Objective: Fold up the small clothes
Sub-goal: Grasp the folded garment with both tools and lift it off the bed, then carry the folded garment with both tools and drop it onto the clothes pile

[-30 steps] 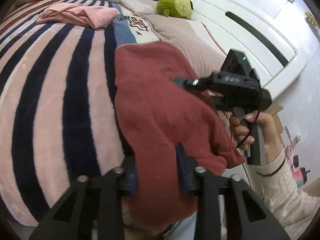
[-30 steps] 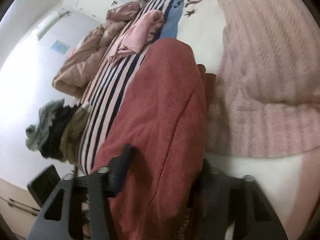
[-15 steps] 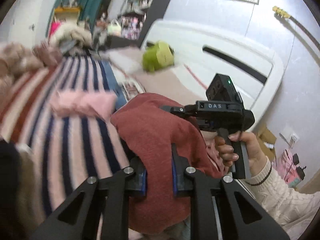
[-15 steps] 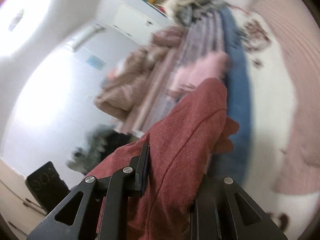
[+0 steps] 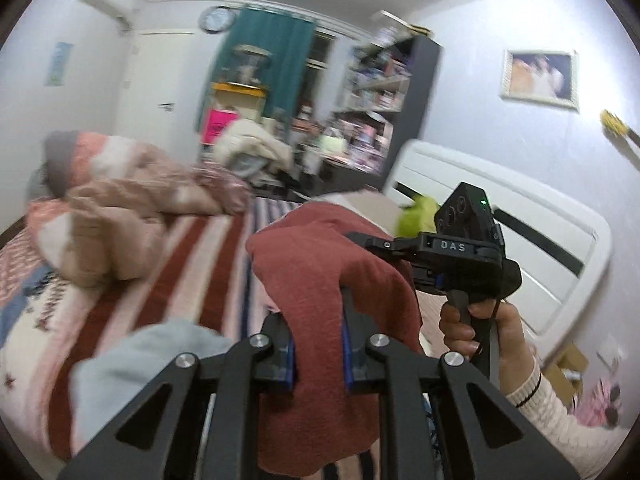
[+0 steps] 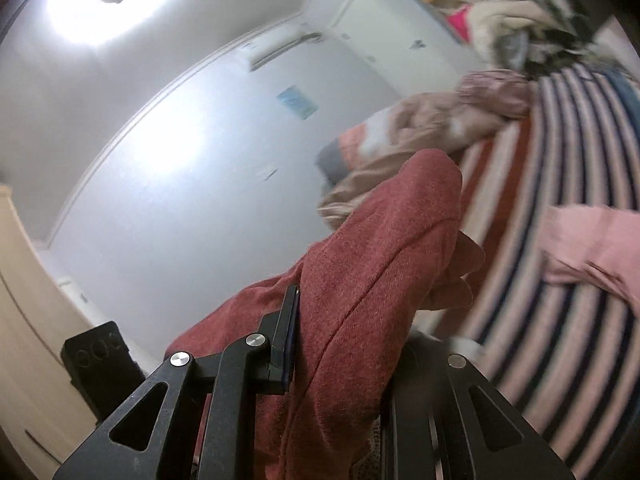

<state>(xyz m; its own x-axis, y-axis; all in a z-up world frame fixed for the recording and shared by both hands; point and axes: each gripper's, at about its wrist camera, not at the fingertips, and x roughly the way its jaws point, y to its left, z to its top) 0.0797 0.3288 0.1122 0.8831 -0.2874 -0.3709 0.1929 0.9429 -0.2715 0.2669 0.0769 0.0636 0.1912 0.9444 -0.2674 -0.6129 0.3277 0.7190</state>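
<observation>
Left wrist view is showing the rust-red knitted garment [image 5: 332, 280] hanging in the air above the striped pink, white and navy fleece blanket [image 5: 192, 264], clear of the bed rather than lying on it. The left gripper [image 5: 318, 332] is pinching a thick fold of that garment between its blue-padded fingers, jaws drawn in on the cloth. From that fold the fabric is arching upward and over toward the right gripper [image 5: 360, 237], which is gripping the far edge on the headboard side of the garment, held by the person's hand [image 5: 480, 320].

Right wrist view is showing the right gripper [image 6: 344, 340] clamped on the same garment [image 6: 380, 260], with one dark finger pressed against the cloth and the other buried behind it. The garment's long axis is running between the two grippers, so each is holding one end and neither is nearer the middle; the coming fold, I judge, is depending on lowering that span evenly onto the blanket.

Only the left wrist view is revealing both grippers at once, plus a pale blue-grey cloth [image 5: 152, 352] lying on the blanket below the garment. Only the right wrist view is showing a loose pink garment [image 6: 592, 244] lying on the blanket beyond the red one, and the garment's loose lower layer dangling.
</observation>
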